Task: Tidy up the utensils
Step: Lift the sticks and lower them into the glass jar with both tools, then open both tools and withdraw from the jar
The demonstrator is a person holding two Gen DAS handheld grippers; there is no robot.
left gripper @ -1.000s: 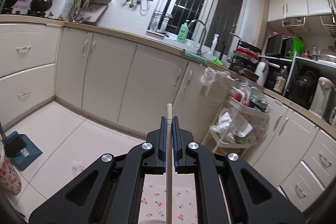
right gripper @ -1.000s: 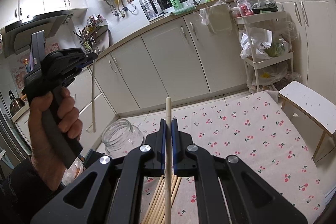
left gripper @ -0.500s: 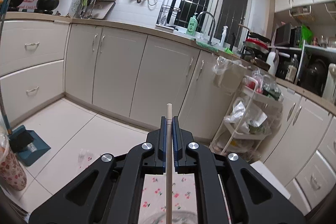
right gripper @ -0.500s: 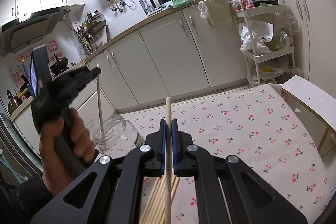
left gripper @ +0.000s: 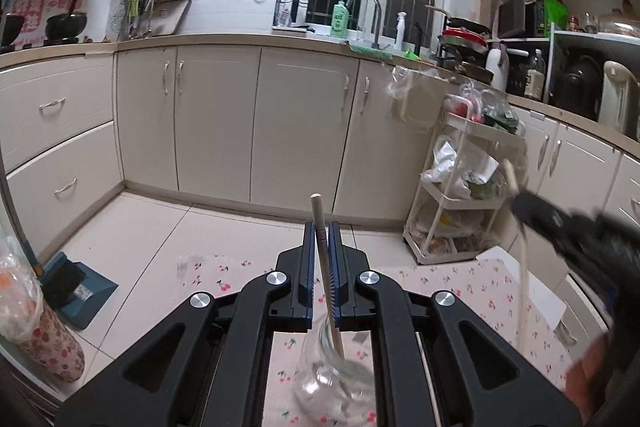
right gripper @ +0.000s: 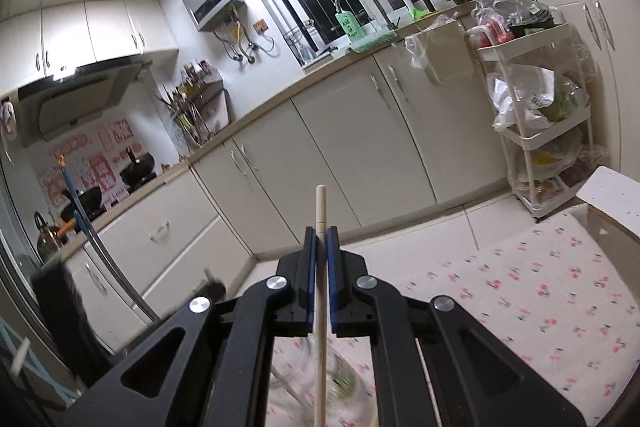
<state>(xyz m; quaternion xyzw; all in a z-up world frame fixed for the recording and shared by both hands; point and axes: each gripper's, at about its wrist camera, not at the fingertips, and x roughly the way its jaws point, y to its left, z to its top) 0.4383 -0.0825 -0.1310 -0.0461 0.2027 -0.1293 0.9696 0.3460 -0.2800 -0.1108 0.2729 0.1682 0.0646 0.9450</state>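
Note:
In the left wrist view a pale wooden chopstick (left gripper: 325,259) leans loosely between the fingers of my left gripper (left gripper: 321,229), its lower end inside a clear glass jar (left gripper: 334,381) on the cherry-print cloth (left gripper: 460,291). The jaws stand slightly apart around it. My right gripper (right gripper: 320,233) is shut on another wooden chopstick (right gripper: 320,267), held upright over the blurred jar (right gripper: 320,375). The right gripper also shows blurred at the right of the left wrist view (left gripper: 568,231) with its chopstick (left gripper: 522,291) hanging down.
Cream kitchen cabinets (left gripper: 256,123) run behind. A white trolley (left gripper: 452,203) with bags stands at the right. A white stool (right gripper: 612,199) stands beside the cloth. A blue dustpan (left gripper: 76,287) and a floral bag (left gripper: 44,339) sit on the floor at left.
My left gripper has lowered its chopstick into the jar and loosened; the chopstick now tilts. My right gripper has swung left towards the jar with its chopstick.

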